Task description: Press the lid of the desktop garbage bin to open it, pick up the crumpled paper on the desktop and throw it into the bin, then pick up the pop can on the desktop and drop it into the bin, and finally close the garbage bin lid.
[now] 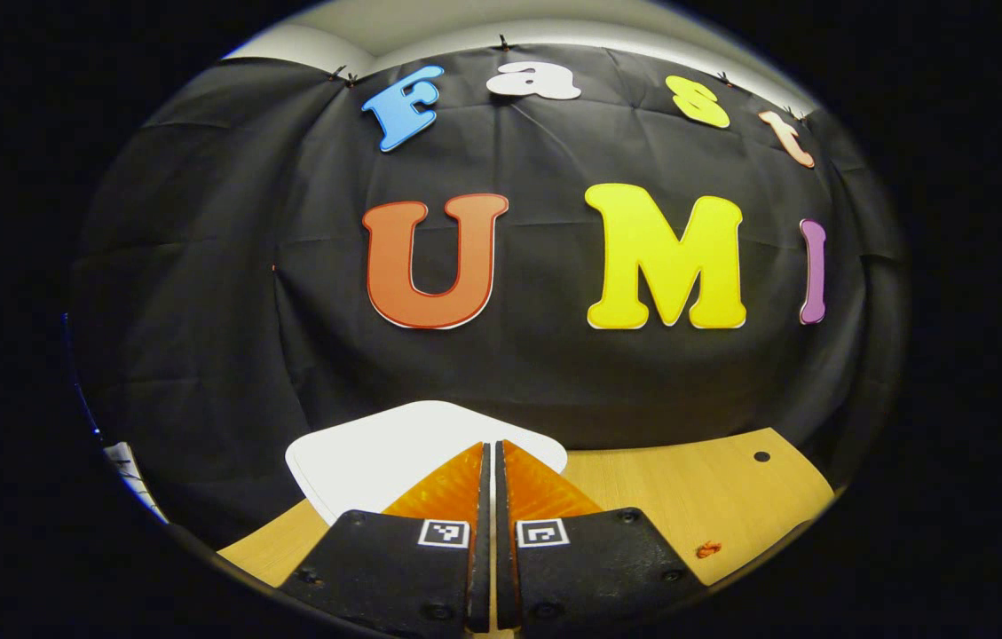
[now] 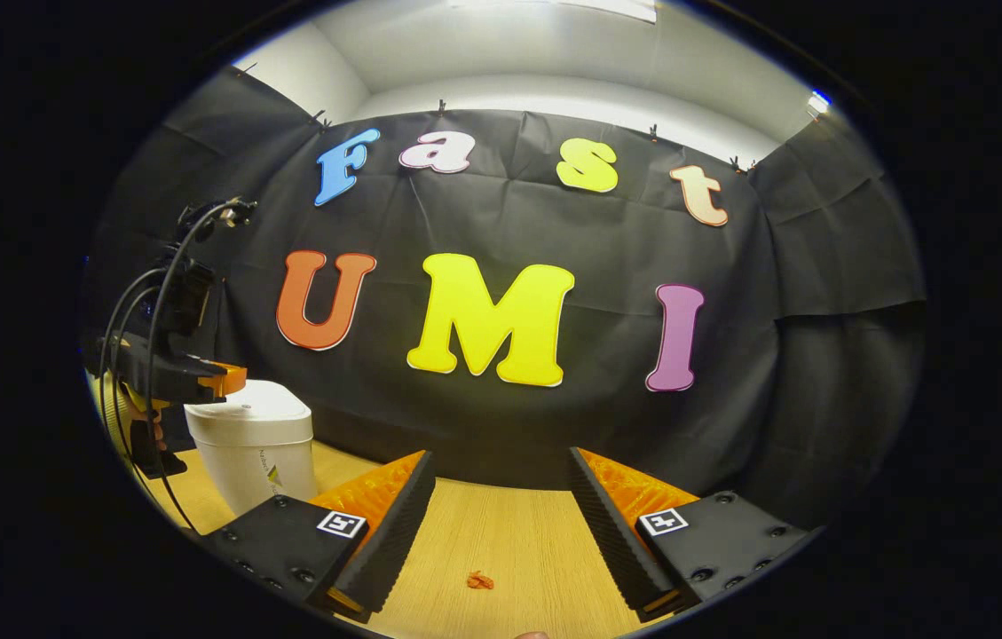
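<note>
In the left gripper view, the left gripper has its two fingers pressed close together, with only a thin gap between them and nothing held. Its tips are over the white lid of the garbage bin. The lid looks flat and closed. I cannot tell if the tips touch it. The bin stands on a wooden table, near the black cloth wall. A small orange scrap lies on the table to the right of the fingers.

In the right gripper view, the right gripper has its fingers wide apart and holds nothing. It is above the wooden table. The small orange scrap lies on the table between the two fingers. Far to the left stands the white garbage bin with its lid down. The left gripper is over the top of the bin, with black cables looping up from it.
</note>
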`<state>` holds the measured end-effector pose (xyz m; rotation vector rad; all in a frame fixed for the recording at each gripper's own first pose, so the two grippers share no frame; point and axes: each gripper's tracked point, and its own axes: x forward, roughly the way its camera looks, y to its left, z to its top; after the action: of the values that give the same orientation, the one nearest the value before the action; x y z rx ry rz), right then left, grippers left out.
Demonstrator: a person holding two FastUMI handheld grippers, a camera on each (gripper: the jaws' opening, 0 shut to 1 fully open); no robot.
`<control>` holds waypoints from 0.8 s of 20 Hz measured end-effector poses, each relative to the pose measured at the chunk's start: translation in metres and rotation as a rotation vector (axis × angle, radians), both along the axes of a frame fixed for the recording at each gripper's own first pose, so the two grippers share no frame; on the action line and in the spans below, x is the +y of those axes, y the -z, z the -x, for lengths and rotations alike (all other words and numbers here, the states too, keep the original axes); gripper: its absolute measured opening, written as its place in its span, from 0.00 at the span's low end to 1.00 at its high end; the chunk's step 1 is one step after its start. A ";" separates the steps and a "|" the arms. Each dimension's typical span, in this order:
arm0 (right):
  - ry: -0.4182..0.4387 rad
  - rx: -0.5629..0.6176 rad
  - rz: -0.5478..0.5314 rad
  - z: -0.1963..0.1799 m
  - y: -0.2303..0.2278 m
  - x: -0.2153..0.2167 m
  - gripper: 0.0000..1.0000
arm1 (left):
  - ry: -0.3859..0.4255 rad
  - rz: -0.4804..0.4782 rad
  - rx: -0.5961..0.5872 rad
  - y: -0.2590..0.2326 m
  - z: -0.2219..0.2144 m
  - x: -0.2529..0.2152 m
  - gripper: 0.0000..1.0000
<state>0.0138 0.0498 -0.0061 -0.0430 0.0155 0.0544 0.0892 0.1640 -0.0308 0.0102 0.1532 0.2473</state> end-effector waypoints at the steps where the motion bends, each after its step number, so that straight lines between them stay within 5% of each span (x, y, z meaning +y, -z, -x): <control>1: -0.001 0.001 0.001 0.000 0.001 0.001 0.94 | 0.004 0.004 0.016 0.004 -0.004 0.000 0.05; 16: -0.006 0.008 0.006 -0.001 0.003 -0.004 0.94 | -0.048 0.012 0.145 0.039 -0.011 0.016 0.03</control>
<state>0.0147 0.0458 -0.0095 -0.0485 0.0238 0.0606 0.1003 0.1802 -0.0696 0.0126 0.2995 0.2940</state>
